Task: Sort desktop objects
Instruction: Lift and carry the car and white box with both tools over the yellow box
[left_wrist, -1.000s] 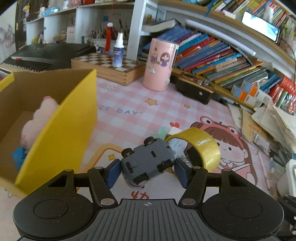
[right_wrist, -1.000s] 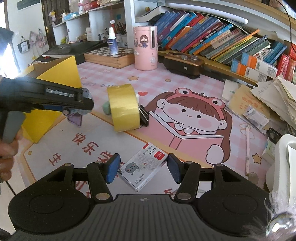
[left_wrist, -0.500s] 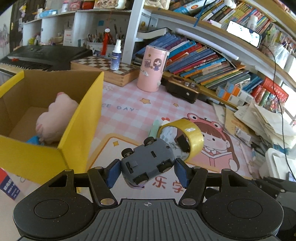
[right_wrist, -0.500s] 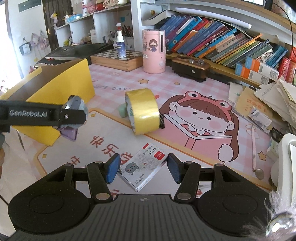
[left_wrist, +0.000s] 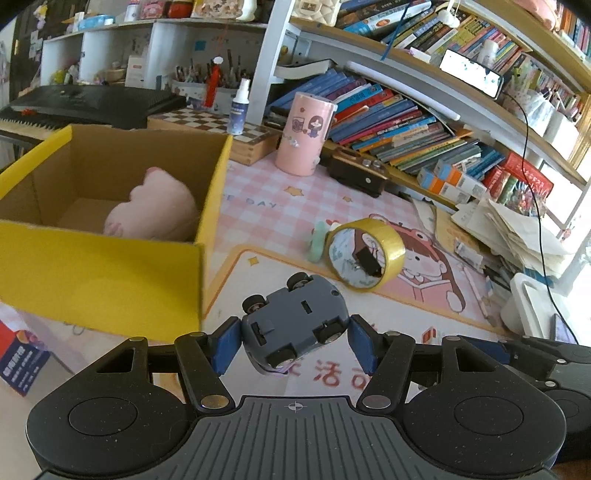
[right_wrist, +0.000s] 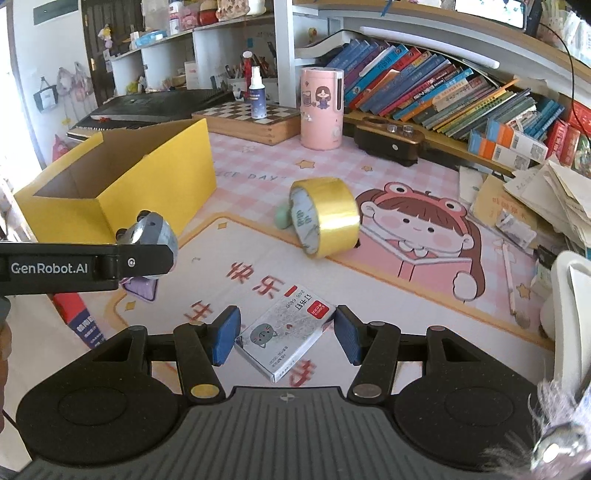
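Bookshelves stand behind a pink desk mat (right_wrist: 258, 166). On it, the yellow box (left_wrist: 103, 273) holds a pink plush (left_wrist: 155, 210). Left gripper (left_wrist: 293, 339) pinches a grey toy car (left_wrist: 295, 321) above the mat; right gripper (right_wrist: 286, 334) pinches a staples box (right_wrist: 284, 336).

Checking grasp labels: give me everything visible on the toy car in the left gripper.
The toy car is small, grey-blue and looks like plastic, with four black wheels on silvery hubs. It is turned underside up toward the left wrist camera, showing slots in the chassis; something purple peeks out beneath it. It hangs tilted above the desk mat, clamped across its sides by the blue pads of the left gripper. Nothing else touches it. The yellow box stands to its left.
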